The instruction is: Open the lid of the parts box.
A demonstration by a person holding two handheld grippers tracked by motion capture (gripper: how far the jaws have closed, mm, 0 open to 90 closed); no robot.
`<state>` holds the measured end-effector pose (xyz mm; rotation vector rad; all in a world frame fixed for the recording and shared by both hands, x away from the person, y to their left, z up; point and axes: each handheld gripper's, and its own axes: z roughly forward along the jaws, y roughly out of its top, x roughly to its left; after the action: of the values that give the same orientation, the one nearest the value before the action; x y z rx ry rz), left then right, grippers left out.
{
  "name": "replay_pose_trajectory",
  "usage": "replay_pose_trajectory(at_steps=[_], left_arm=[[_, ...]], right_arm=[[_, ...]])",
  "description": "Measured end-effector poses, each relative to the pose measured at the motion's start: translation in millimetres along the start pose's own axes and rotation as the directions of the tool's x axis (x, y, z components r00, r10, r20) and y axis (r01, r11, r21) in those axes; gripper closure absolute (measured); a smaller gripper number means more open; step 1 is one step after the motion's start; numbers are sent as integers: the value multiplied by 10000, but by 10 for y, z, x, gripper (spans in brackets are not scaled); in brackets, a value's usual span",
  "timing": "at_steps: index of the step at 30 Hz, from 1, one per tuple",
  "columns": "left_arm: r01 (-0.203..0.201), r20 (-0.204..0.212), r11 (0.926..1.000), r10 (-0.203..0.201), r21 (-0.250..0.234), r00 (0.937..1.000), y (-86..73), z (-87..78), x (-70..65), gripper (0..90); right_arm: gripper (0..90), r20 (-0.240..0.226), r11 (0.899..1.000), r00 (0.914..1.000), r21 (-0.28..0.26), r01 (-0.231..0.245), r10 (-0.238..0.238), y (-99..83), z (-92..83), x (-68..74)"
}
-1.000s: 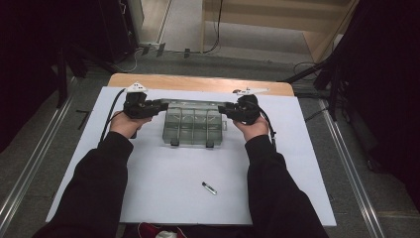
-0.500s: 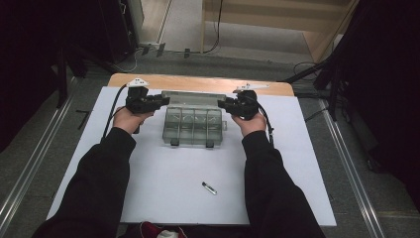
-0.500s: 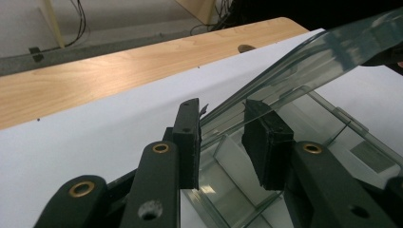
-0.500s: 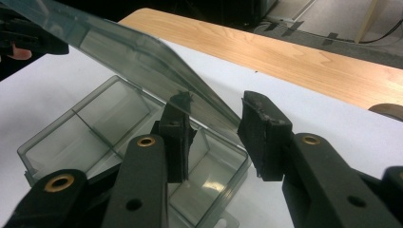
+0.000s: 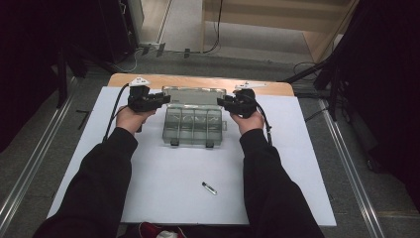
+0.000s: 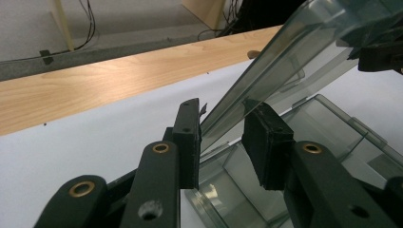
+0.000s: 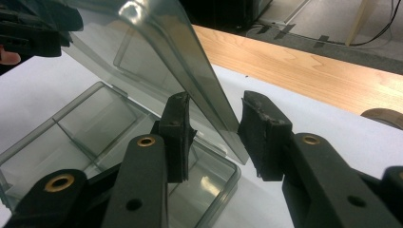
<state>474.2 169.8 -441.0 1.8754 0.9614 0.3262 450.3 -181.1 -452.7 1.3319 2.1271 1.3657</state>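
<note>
White table (image 5: 163, 198); clear compartment box (image 5: 192, 126), lid (image 6: 285, 66) raised; both grippers' fingers (image 6: 186, 137) parted, straddling lid edges.

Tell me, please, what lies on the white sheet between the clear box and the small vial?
Nothing: in the high view, the white sheet is bare from the clear box to the small vial.

A clear compartment box (image 5: 193, 125) sits mid-table with its lid (image 5: 194, 95) raised and tilted, walling off the far side between the left gripper (image 5: 157, 100) and the right gripper (image 5: 224, 101), whose spread jaws straddle the lid's two ends. The white mat (image 5: 163, 188) lies open on the near side, broken by one small tube (image 5: 209, 188) lying between the person's forearms. Bare mat flanks the box left and right; a wooden table edge (image 5: 198, 81) runs beyond it.
</note>
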Motion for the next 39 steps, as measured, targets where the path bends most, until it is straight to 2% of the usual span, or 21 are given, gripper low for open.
replay_pose_trajectory(at_steps=[6, 18, 26, 29, 39], left_arm=[[-113, -263, 9996, 107, -251, 9996, -3, 34, -13, 668], [-195, -538, 9997, 185, -171, 9984, -26, 110, -3, 668], [-165, -653, 9997, 153, -181, 9977, -47, 151, 3, 668], [-322, -715, 9992, 306, -216, 9970, -55, 163, 1, 669], [-65, -708, 9999, 58, -97, 9975, -98, 223, 36, 668]], right_arm=[[642, 111, 9999, 9999, -167, -34, 36, -3, 42, -12], [647, 133, 9989, 9997, -409, -210, 215, -22, 103, -48], [654, 306, 9992, 9995, -385, -91, 103, -36, 149, -42], [655, 370, 9993, 9992, -357, -140, 154, -46, 170, -41], [660, 489, 9992, 9984, -299, -257, 272, -81, 229, -56]])
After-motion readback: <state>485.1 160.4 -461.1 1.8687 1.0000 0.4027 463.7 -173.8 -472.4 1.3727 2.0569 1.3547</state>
